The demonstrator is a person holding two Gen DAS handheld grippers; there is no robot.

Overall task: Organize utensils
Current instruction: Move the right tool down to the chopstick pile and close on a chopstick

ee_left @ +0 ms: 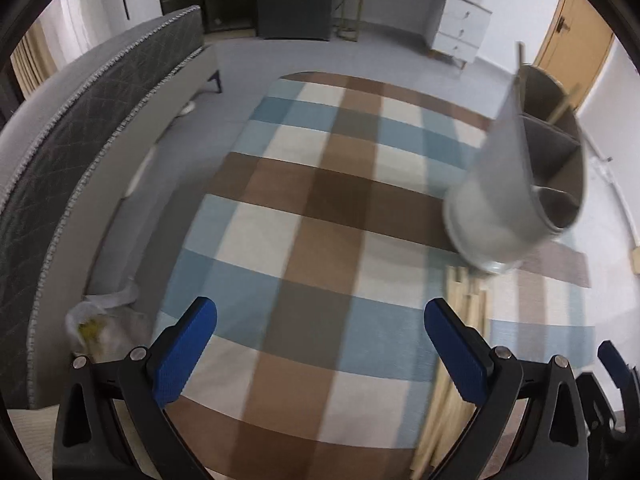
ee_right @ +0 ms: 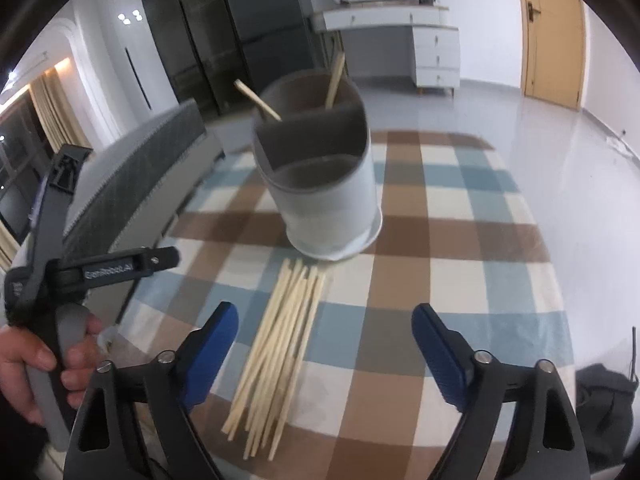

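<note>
Both grippers are hanging wide open over the table, and neither one is holding anything. In the right wrist view, the right gripper [ee_right: 325,338] is spreading its blue pads [ee_right: 210,354] on both sides of a bundle of pale wooden chopsticks [ee_right: 276,344]. The chopsticks are lying flat on the brown, blue and cream checked tablecloth [ee_right: 440,216], with their far tips pointing to 12 o'clock.

Right at those tips, the tall round grey holder with dividers inside [ee_right: 328,184] is standing upright. Two chopsticks [ee_right: 334,80] are already sticking out of its back part, at about 12 o'clock.

In the left wrist view, the left gripper [ee_left: 320,344] is waiting over bare cloth, with the holder far off at 2 o'clock and the chopsticks at 4 o'clock.

I think the picking-up step is just starting. Next, the right gripper needs to go down low, pinch only one or two sticks, lift them, and tip them into the holder.
</note>
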